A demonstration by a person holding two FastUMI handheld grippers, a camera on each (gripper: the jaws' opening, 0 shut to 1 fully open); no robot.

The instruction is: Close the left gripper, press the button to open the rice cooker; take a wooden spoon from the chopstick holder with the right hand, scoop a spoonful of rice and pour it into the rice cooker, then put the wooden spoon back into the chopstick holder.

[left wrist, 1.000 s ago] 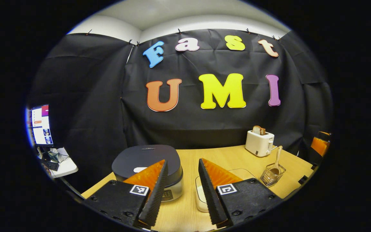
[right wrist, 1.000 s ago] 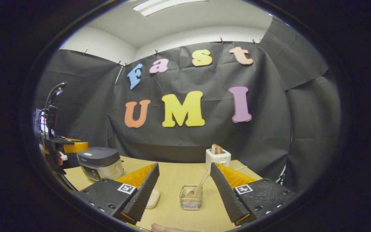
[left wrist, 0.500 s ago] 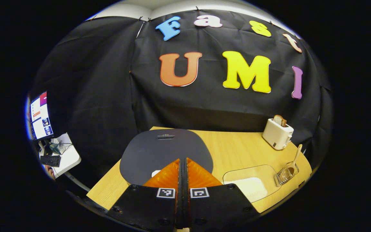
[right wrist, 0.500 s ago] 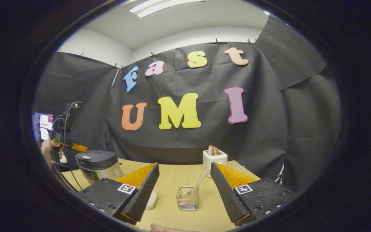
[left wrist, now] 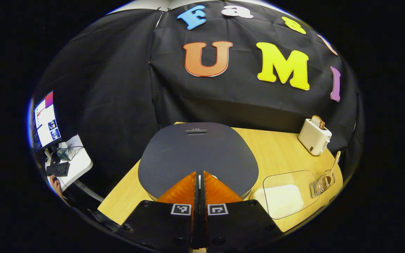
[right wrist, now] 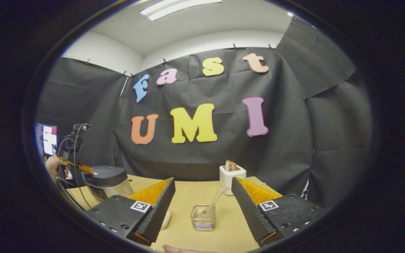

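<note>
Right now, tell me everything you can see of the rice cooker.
The rice cooker is a squat appliance with a broad, dark, finely textured lid, rounded at the corners, with a small slot near its back edge. Its lid is down. In the right gripper view its lower body looks silvery, with a vented or panelled front. It stands upright on the wooden table, near the left end, in front of the black cloth. The left gripper, fingers together, sits at the lid's front edge, where a pale button peeks out.
</note>
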